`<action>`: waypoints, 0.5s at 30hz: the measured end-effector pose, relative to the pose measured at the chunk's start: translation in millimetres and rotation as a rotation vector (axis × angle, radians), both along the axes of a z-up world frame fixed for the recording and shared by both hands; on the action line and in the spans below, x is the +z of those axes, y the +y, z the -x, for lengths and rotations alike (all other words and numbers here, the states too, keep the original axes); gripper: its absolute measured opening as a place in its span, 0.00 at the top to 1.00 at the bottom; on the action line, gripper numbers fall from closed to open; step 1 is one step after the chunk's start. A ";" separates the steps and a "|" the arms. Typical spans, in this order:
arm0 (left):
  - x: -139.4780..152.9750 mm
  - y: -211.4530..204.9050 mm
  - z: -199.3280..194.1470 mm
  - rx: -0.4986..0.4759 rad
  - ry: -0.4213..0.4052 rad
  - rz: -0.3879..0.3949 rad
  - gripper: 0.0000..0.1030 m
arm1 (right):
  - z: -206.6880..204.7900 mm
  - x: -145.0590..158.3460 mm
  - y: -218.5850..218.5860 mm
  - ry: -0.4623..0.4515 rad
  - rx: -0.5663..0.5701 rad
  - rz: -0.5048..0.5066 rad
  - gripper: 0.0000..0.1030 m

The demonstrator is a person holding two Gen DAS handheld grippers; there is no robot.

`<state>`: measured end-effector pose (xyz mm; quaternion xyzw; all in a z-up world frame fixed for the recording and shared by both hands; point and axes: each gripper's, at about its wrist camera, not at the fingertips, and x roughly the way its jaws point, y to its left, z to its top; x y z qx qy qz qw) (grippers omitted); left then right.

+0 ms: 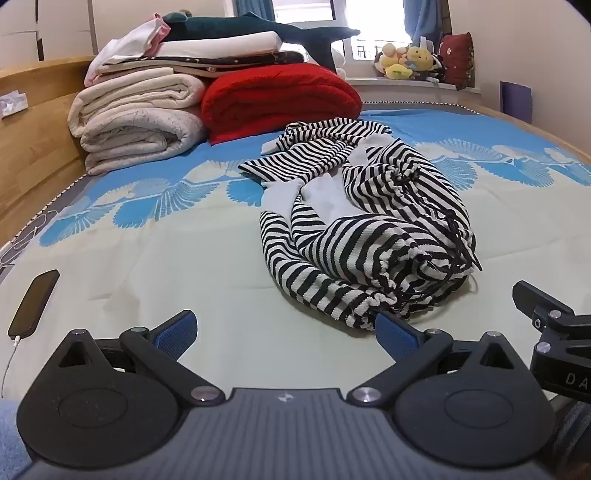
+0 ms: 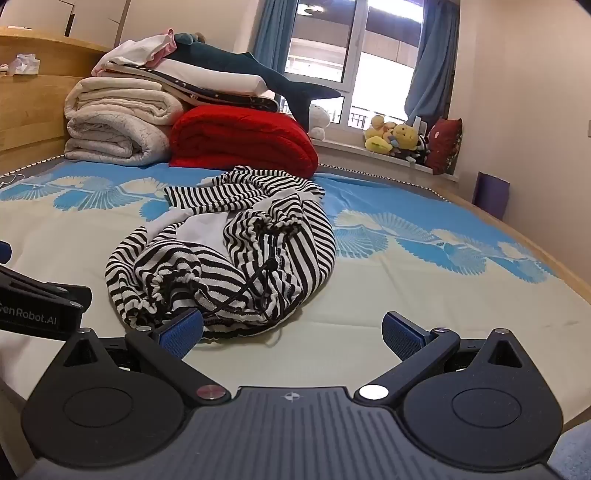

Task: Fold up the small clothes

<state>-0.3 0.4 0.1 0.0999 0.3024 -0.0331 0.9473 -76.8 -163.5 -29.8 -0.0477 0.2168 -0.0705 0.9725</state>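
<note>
A crumpled black-and-white striped garment (image 1: 365, 221) with a gathered drawstring waist lies in a heap on the bed sheet (image 1: 166, 258); the right wrist view shows the same garment (image 2: 229, 251). My left gripper (image 1: 284, 328) is open just in front of the heap, its right blue pad (image 1: 395, 338) near the cloth's front edge, nothing between the pads. My right gripper (image 2: 291, 332) is open too, its left pad (image 2: 183, 330) at the garment's near edge, with nothing between its pads. Each gripper's body shows at the other view's edge.
Folded cream blankets (image 1: 136, 122), a red blanket (image 1: 280, 99) and a plush shark (image 1: 266, 29) are stacked at the headboard. A phone (image 1: 35, 302) on a cable lies at the left of the sheet. Soft toys (image 2: 399, 142) sit on the window sill.
</note>
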 end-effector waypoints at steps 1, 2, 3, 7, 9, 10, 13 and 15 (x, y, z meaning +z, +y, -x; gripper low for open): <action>0.0 0.0 0.3 0.002 0.002 0.001 0.00 | 0.2 0.0 0.2 -0.002 0.000 0.003 0.01; 0.0 -0.3 0.9 0.004 0.003 0.002 0.00 | 0.4 0.1 0.3 -0.004 0.000 0.005 0.01; 0.0 -0.8 1.7 0.005 0.002 0.001 0.00 | 0.5 0.2 0.4 -0.005 0.001 0.007 0.01; 0.2 -4.5 7.3 0.003 0.000 -0.002 0.00 | 0.9 0.4 0.9 -0.010 0.002 0.012 0.01; 2.4 0.7 -0.7 0.007 0.015 0.012 0.00 | 4.7 -1.8 2.7 -0.008 0.002 0.005 0.01; 2.7 0.7 -0.6 0.008 0.015 0.012 0.00 | 5.0 -1.9 2.6 -0.008 0.001 0.005 0.01; 3.5 1.4 -0.8 0.012 0.018 0.014 0.00 | 6.0 -2.0 2.3 -0.006 0.001 0.005 0.01; 1.0 2.5 -1.2 0.008 0.016 0.011 0.00 | 1.5 -0.7 2.0 -0.004 0.007 0.010 0.01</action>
